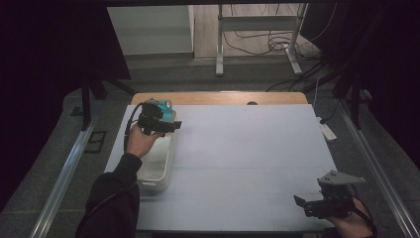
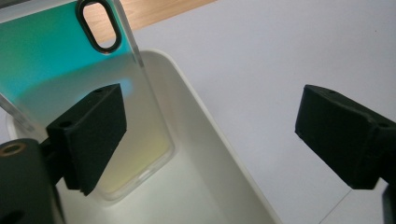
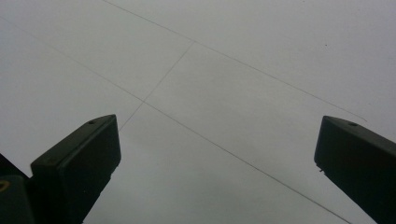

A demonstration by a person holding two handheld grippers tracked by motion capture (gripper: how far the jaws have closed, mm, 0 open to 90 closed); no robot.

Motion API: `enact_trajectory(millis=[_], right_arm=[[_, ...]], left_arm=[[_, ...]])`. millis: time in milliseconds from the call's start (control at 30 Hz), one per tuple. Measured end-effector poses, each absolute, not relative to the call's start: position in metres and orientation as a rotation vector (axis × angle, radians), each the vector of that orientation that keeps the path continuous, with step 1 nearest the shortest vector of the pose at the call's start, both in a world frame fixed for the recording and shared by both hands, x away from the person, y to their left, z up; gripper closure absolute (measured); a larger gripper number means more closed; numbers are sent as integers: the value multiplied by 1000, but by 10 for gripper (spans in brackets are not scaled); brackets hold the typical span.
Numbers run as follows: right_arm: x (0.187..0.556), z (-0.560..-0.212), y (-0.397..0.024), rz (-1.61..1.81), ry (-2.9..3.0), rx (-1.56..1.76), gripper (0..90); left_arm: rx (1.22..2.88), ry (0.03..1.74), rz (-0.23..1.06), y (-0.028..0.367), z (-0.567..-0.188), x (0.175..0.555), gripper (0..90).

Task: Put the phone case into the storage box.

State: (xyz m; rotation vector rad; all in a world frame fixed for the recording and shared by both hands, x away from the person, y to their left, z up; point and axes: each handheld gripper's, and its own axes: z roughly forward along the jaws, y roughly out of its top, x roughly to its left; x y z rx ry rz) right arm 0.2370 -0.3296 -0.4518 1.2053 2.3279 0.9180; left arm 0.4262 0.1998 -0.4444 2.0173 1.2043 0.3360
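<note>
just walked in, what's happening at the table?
A person works with two handheld grippers. The left gripper hangs over the far end of a white bin at the table's left, jaws wide apart. A teal-tinted clear phone case stands tilted inside the bin, leaning against its wall next to one jaw, not clamped. The right gripper sits open and empty above the bare white table, near the right corner.

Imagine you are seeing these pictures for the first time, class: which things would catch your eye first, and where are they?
First comes the clear, teal-tinted plastic phone case, standing tilted in the white rectangular plastic bin at the table's left edge. The left gripper hangs over that bin with its jaws wide apart, one beside the case. The right gripper waits, also open, above the bare pale grey table top near the front right corner.
</note>
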Motion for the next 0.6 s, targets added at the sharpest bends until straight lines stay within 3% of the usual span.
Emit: enact_trajectory(millis=[600], right_arm=[[237,-451,-330,934,2327,1216,0]], left_arm=[[2030,1141,329,199,-442,409,16]])
